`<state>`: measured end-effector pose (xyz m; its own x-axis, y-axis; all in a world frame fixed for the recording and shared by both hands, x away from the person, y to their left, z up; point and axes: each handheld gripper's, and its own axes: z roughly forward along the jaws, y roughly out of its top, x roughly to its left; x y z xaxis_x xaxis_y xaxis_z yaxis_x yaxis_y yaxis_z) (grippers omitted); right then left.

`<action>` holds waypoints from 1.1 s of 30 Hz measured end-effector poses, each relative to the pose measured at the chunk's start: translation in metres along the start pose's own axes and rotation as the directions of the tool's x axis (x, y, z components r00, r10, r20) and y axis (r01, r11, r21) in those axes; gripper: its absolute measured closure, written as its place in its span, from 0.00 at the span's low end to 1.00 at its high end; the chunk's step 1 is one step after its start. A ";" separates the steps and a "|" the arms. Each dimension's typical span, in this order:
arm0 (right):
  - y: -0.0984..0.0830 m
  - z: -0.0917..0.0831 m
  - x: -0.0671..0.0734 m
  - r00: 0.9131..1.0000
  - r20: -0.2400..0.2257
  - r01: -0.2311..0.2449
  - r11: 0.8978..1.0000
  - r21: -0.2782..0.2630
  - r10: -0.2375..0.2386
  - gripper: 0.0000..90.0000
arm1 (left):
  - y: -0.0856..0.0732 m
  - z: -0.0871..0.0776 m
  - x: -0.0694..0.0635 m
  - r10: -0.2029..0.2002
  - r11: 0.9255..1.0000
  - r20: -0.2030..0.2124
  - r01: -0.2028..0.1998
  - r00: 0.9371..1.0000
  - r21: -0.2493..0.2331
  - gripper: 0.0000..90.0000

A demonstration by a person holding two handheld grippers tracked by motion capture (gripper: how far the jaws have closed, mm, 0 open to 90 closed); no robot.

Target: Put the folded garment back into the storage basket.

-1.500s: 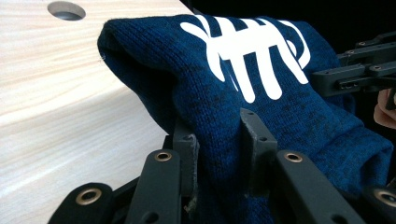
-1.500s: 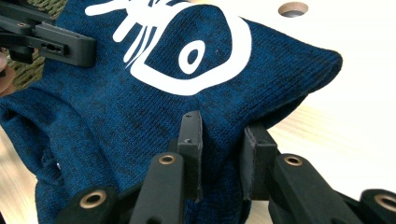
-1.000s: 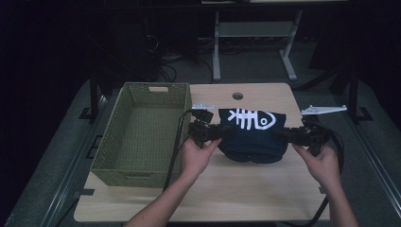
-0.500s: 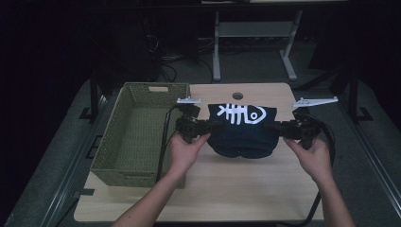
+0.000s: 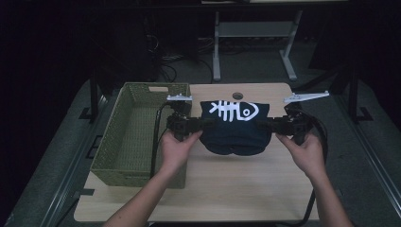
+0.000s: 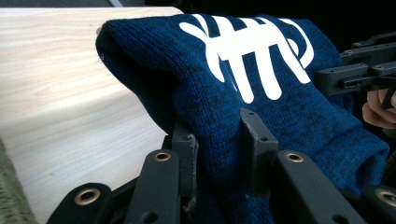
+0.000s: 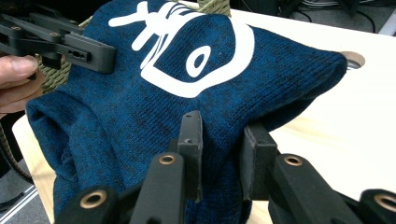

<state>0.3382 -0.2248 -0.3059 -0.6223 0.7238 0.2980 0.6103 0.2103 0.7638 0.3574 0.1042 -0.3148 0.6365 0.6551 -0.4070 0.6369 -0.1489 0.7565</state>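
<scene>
Leftmost: green woven basket (image 5: 137, 137) on desk (image 5: 246, 189), empty. Next, left hand-held gripper (image 5: 198, 126), jaws pinching left edge of folded navy sweater (image 5: 235, 130); knit bunched between pads in left gripper view (image 6: 219, 140). Sweater with white fishbone print (image 5: 234, 109) stretched between both grippers, hanging above desk centre, lower edge sagging. Round hole (image 5: 238, 96) in desktop just behind. Rightmost: right hand-held gripper (image 5: 265, 126), jaws clamped on right edge of sweater, fabric pressed between pads (image 7: 219, 144).
</scene>
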 end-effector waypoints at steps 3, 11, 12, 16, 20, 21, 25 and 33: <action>0.004 0.002 0.002 1.000 -0.001 -0.001 1.000 0.004 0.001 0.81 | 0.001 -0.004 0.002 -0.001 1.000 -0.005 0.001 1.000 -0.003 0.78; 0.012 0.010 0.011 1.000 -0.020 0.008 1.000 0.001 -0.008 0.81 | 0.002 -0.015 0.010 -0.004 1.000 -0.024 0.004 1.000 -0.011 0.78; 0.013 0.011 0.012 1.000 -0.021 0.009 1.000 0.002 -0.009 0.81 | 0.002 -0.016 0.011 -0.004 1.000 -0.026 0.004 1.000 -0.013 0.78; 0.019 0.016 0.017 0.999 -0.028 0.020 1.000 0.006 -0.020 0.81 | 0.002 -0.024 0.015 -0.014 1.000 -0.033 0.014 0.999 -0.022 0.78; 0.025 0.021 0.023 0.999 -0.039 0.031 1.000 0.004 -0.031 0.81 | 0.002 -0.032 0.019 -0.015 0.999 -0.039 0.014 0.999 -0.033 0.78; 0.026 0.022 0.025 0.999 -0.042 0.030 1.000 0.005 -0.030 0.81 | 0.001 -0.034 0.020 -0.015 0.999 -0.041 0.014 0.999 -0.034 0.78; 0.032 0.028 0.030 0.998 -0.046 0.042 0.999 0.006 -0.042 0.81 | 0.001 -0.041 0.025 -0.025 0.999 -0.043 0.023 0.999 -0.041 0.78; 0.043 0.040 0.041 0.996 -0.070 0.049 0.999 0.007 -0.048 0.81 | -0.001 -0.056 0.037 -0.047 0.997 -0.051 0.044 0.998 -0.063 0.78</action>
<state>0.3588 -0.1602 -0.2834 -0.6838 0.6651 0.2999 0.5825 0.2501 0.7734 0.3560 0.1699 -0.3017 0.5831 0.6983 -0.4153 0.6353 -0.0733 0.7688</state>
